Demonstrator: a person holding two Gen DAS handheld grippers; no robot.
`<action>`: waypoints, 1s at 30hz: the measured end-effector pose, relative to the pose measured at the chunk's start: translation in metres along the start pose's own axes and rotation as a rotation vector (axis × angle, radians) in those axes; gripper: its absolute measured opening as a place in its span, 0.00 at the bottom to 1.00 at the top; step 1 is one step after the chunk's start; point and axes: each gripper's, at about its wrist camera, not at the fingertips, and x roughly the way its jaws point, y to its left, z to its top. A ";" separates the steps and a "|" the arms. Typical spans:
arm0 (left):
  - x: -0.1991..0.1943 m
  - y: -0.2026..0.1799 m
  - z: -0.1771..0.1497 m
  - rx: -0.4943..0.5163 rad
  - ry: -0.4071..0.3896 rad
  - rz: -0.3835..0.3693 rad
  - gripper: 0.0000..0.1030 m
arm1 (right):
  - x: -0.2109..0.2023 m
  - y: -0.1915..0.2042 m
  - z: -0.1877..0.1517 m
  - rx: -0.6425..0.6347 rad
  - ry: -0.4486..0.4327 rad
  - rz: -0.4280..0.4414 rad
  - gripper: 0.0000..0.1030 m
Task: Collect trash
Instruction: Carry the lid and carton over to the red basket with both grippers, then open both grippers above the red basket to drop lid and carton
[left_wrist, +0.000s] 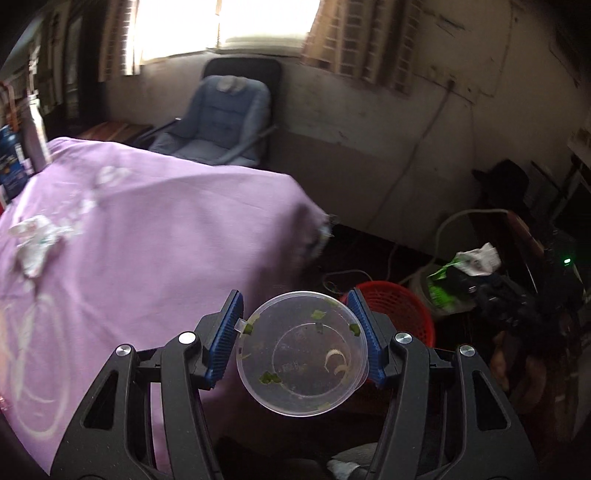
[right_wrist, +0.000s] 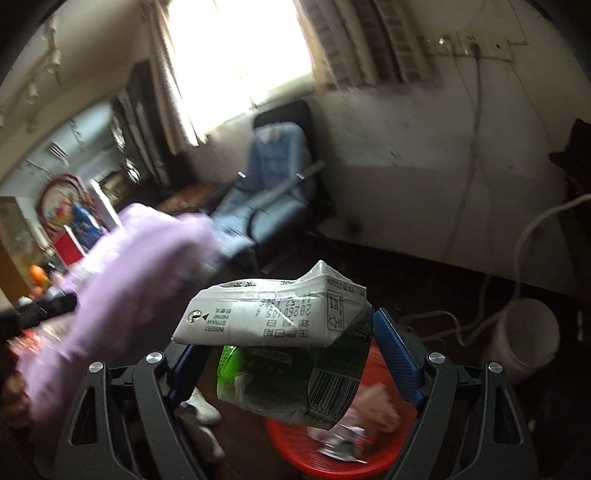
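My left gripper (left_wrist: 295, 314) is shut on a clear round plastic container (left_wrist: 301, 350) holding a few green food scraps; both blue pads touch its rim. It hangs just past the table's corner, with the red basket (left_wrist: 395, 306) beyond it on the floor. A crushed green-and-white drink carton (right_wrist: 280, 332) sits between the wide jaws of my right gripper (right_wrist: 288, 332), directly over the red basket (right_wrist: 288, 439). A dark gap shows between the left pad and the carton's green side. A crumpled white tissue (left_wrist: 35, 240) lies on the purple tablecloth (left_wrist: 166, 240).
A white bucket (right_wrist: 524, 339) with a pale hose stands right of the basket. The basket holds a pink scrap and a foil wrapper (right_wrist: 340, 443). A blue padded chair (left_wrist: 221, 118) stands under the window. Cables run along the dark floor. A white shoe (right_wrist: 201, 406) lies near the basket.
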 end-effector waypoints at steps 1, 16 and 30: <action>0.009 -0.008 0.001 0.014 0.015 -0.012 0.56 | 0.007 -0.009 -0.005 0.010 0.036 0.012 0.90; 0.124 -0.110 0.004 0.201 0.212 -0.128 0.56 | 0.006 -0.101 -0.022 0.333 -0.057 -0.046 0.94; 0.112 -0.102 0.015 0.135 0.181 -0.092 0.89 | -0.001 -0.082 -0.021 0.278 -0.068 -0.018 0.94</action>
